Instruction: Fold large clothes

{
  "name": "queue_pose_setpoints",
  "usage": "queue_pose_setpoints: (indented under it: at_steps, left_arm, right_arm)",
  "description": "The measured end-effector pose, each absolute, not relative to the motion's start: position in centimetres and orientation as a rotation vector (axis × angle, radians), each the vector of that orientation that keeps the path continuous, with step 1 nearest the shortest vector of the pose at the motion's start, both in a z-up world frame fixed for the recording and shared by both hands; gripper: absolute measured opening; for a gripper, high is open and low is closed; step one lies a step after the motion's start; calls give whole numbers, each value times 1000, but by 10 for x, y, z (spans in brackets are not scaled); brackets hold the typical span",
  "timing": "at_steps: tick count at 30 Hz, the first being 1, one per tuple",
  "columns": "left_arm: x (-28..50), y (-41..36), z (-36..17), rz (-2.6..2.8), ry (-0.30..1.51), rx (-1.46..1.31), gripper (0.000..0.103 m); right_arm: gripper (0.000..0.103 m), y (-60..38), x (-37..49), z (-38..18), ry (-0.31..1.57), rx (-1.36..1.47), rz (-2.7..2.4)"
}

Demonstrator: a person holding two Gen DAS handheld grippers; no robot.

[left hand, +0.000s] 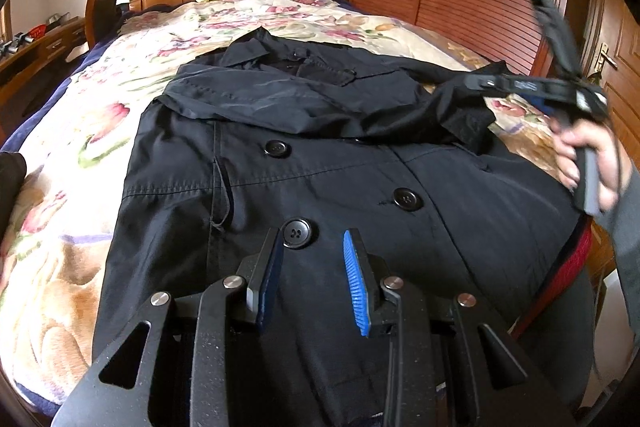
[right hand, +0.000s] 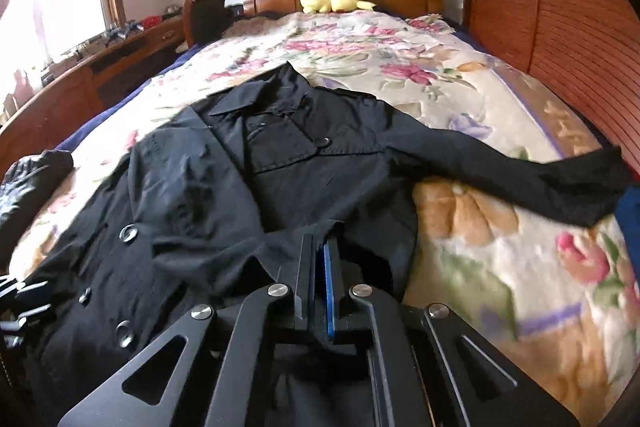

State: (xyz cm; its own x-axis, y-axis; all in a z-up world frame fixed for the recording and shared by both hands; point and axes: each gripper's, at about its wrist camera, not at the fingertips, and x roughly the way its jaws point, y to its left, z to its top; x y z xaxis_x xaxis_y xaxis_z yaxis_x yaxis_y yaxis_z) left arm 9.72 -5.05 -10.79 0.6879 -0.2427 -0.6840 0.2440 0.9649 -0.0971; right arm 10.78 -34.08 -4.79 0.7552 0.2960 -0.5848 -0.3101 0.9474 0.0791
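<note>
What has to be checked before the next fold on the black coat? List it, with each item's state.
1. Coat lies spread, buttons up, on the floral blanket: ok.
2. One sleeve is folded across the chest: ok.
3. Other sleeve is folded in: not ok, it stretches out over the blanket.
4. Left gripper is open and free, above the lower front: ok.
5. Right gripper is shut at the folded sleeve's cuff end; whether it pinches fabric: cannot tell.
</note>
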Motion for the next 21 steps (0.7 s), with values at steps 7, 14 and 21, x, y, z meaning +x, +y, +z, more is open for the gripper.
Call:
queue_pose_setpoints:
  at_steps: [7, 14, 21]
  left_arm:
    - [97, -53, -105, -261, 752, 0, 32]
    - [97, -53, -98, -250, 737, -3, 32]
    - [96, -50, -92, -243, 722, -14, 32]
  right_arm:
    - [3, -339, 54, -56, 651, -15, 417]
    - [3, -343, 14, -60, 695, -30, 446]
    - [10, -341, 2, -27, 631, -91, 416]
